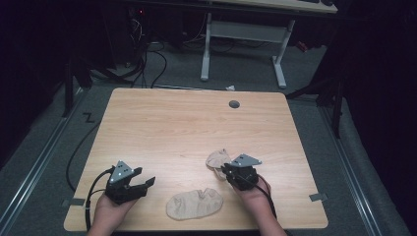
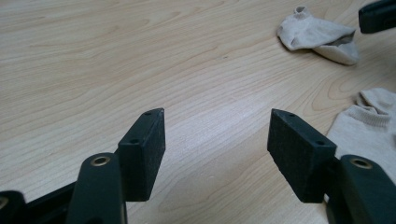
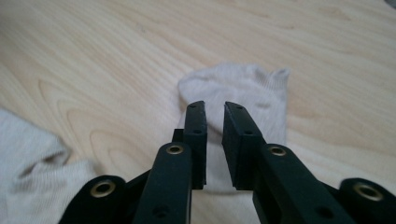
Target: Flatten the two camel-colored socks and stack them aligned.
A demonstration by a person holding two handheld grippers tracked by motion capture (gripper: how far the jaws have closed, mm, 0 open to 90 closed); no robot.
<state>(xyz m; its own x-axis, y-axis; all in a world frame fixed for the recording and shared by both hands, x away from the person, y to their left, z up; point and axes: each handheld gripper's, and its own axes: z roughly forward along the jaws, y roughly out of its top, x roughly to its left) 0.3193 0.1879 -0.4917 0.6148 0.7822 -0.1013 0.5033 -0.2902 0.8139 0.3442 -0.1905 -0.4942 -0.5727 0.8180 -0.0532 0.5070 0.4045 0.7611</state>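
Observation:
Two beige ankle socks lie on the wooden table (image 1: pixel 187 128). One sock (image 1: pixel 194 203) is spread flat near the front edge, between my hands. The other, bunched sock (image 1: pixel 216 158) (image 3: pixel 243 88) lies just ahead of my right gripper (image 1: pixel 225 169) (image 3: pixel 215 109). That gripper's jaws hover over it with a narrow gap, and nothing is pinched between the pads. My left gripper (image 1: pixel 145 183) (image 2: pixel 217 128) stands wide open over bare wood at the front left, holding nothing. From the left gripper view the bunched sock (image 2: pixel 317 35) is far right and the flat sock (image 2: pixel 369 126) near right.
A grey cable grommet (image 1: pixel 234 104) sits in the table near its far edge. Beyond the table are a white desk frame (image 1: pixel 243 44) and cables on the grey floor. The table's far half is bare wood.

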